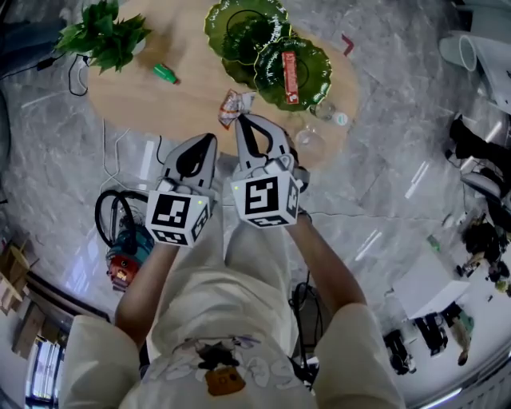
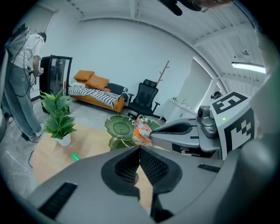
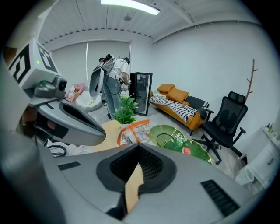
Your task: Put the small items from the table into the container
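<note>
My right gripper (image 1: 244, 120) is clamped on one end of the snack packet (image 1: 236, 105), above the table's (image 1: 160, 104) near edge. It looks light, crinkly and slippery. My left gripper (image 1: 209, 140) is closed, empty.

A round wooden tabletop (image 1: 192, 100) carries a potted plant (image 1: 104, 36), a small green item (image 1: 165, 74) — and overlapping green leaf-shaped dishes (image 1: 243, 28).

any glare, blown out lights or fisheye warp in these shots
Head view: strong fisheye bend, with streaks of glare on the glossy floor. Left gripper view: the ceiling light is blown out, picture corners black. Right gripper view: straight lines bow, the ceiling lamp burns white, yet the snack packet at the right gripper is sharp.
</note>
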Action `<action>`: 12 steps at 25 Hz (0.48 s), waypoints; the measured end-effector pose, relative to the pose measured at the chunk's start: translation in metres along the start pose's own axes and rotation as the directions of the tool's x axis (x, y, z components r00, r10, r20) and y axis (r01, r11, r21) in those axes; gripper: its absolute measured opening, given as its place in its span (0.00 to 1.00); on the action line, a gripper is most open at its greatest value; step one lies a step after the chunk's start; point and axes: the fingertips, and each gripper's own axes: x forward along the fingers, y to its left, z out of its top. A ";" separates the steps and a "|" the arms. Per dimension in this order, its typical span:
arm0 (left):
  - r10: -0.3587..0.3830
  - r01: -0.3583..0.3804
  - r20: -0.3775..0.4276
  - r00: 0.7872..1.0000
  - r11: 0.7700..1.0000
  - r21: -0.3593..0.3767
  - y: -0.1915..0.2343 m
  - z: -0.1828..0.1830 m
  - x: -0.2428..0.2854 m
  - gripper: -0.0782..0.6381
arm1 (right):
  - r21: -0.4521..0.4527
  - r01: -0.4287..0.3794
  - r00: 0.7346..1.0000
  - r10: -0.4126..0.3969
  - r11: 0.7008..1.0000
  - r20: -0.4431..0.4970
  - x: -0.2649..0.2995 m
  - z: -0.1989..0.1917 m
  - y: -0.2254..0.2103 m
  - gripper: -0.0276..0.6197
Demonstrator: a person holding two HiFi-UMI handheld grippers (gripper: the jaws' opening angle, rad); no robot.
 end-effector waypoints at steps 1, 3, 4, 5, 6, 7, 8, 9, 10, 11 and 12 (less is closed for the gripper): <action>-0.008 0.008 0.004 1.000 1.000 0.003 -0.005 0.002 0.000 0.12 | 0.000 0.006 1.000 -0.006 1.000 0.000 -0.004 0.000 -0.002 0.05; -0.023 0.023 0.009 1.000 1.000 0.014 -0.014 0.006 0.001 0.12 | 0.003 0.019 1.000 -0.019 1.000 0.000 -0.012 -0.001 -0.005 0.05; -0.027 0.027 0.009 1.000 0.999 0.022 -0.019 0.007 0.002 0.12 | 0.007 0.024 1.000 -0.024 1.000 0.000 -0.016 -0.002 -0.006 0.05; -0.028 0.028 0.010 1.000 0.999 0.030 -0.022 0.009 0.002 0.12 | 0.012 0.030 1.000 -0.030 0.999 0.002 -0.020 -0.002 -0.008 0.05; -0.029 0.029 0.012 0.999 0.999 0.035 -0.025 0.011 0.002 0.12 | 0.017 0.035 0.999 -0.035 0.999 0.004 -0.024 -0.003 -0.010 0.05; -0.030 0.030 0.015 0.999 0.999 0.040 -0.028 0.014 0.003 0.12 | 0.022 0.040 0.999 -0.040 0.999 0.005 -0.028 -0.003 -0.011 0.05; -0.033 0.032 0.017 0.999 0.999 0.044 -0.031 0.016 0.003 0.12 | 0.028 0.046 0.999 -0.046 0.999 0.005 -0.031 -0.004 -0.013 0.05; -0.036 0.036 0.018 0.999 0.998 0.049 -0.033 0.017 0.003 0.12 | 0.034 0.053 0.999 -0.053 0.998 0.005 -0.034 -0.005 -0.016 0.05; -0.041 0.040 0.018 0.999 0.998 0.056 -0.036 0.019 0.004 0.12 | 0.040 0.063 0.998 -0.063 0.997 0.004 -0.037 -0.007 -0.019 0.05; -0.047 0.045 0.017 0.999 0.997 0.064 -0.039 0.020 0.006 0.12 | 0.048 0.074 0.997 -0.075 0.996 0.005 -0.039 -0.008 -0.023 0.05; -0.051 0.050 0.016 0.999 0.996 0.071 -0.041 0.021 0.007 0.12 | 0.055 0.085 0.996 -0.085 0.995 0.006 -0.041 -0.008 -0.026 0.05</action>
